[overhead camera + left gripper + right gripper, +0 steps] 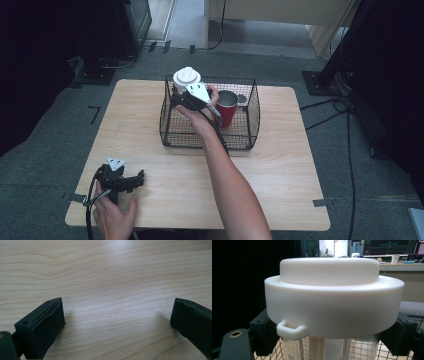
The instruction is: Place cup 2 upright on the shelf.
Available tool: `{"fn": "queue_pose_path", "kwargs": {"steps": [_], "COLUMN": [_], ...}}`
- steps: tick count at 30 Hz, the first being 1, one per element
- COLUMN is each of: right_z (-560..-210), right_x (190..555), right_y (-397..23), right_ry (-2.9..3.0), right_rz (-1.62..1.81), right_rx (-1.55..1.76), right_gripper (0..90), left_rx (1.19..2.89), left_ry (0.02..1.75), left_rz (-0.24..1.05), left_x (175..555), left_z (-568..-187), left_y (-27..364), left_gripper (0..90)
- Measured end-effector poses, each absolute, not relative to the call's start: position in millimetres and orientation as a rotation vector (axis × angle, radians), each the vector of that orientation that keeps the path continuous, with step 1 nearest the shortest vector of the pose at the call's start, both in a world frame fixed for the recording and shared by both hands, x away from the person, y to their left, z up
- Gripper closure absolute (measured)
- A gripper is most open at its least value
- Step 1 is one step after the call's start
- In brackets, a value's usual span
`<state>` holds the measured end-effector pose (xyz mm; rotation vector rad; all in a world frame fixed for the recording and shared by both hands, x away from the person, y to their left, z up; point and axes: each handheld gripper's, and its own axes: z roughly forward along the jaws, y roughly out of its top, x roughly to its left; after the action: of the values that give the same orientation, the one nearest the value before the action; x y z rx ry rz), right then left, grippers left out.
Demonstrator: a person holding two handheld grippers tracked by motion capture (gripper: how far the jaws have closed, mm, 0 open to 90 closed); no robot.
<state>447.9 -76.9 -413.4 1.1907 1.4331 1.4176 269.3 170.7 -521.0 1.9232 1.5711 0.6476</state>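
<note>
At the near left corner of the light wooden desk (150,125), the left tool (131,180) lies low over the wood in the person's left hand (112,212), its grey three-cornered plate facing up and a cable trailing off the front edge. In the left gripper view its two black jaws stand wide apart with bare wood grain between them, holding nothing. Further right, the person's right forearm (230,180) reaches forward across the desk to a black wire basket (252,125) that sits on the far middle of the desk. At the basket's far left corner the right tool (187,97) grips a clear container with a white lid (187,76); the lid rises above the basket's rim. In the right gripper view the black jaws press against both sides of the container just beneath the broad white lid (334,305), which has a small loop tab at its lower edge, and the wire mesh shows behind the clear wall. Just right of that hand, inside the basket, a red cup (227,107) stands upright with its metal-coloured inside showing.
</note>
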Motion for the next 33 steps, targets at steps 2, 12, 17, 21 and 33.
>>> {"fn": "queue_pose_path", "kwargs": {"steps": [2, 12, 17, 21, 33], "right_z": [-417, -432, -439, -443, -446], "right_x": [450, 460, 462, 462, 460], "right_y": [-75, -69, -66, -66, -68], "right_ry": [1.444, 1.481, 1.506, 1.523, 1.573], "right_rz": [1.4, 1.352, 1.327, 1.315, 1.29], "right_rx": [1.191, 1.207, 1.201, 1.206, 1.207], "right_gripper": [15.6, 15.5, 15.5, 15.5, 15.4], "left_rx": [1.923, 1.923, 1.92, 1.92, 1.92], "left_ry": [1.571, 1.571, 1.571, 1.572, 1.572], "left_rz": [0.647, 0.647, 0.647, 0.648, 0.648], "left_x": [269, 269, 269, 269, 269], "left_z": [-521, -521, -521, -521, -521], "left_y": [171, 171, 171, 171, 171], "left_gripper": [0.0, 0.0, 0.0, 0.0, 0.0]}}
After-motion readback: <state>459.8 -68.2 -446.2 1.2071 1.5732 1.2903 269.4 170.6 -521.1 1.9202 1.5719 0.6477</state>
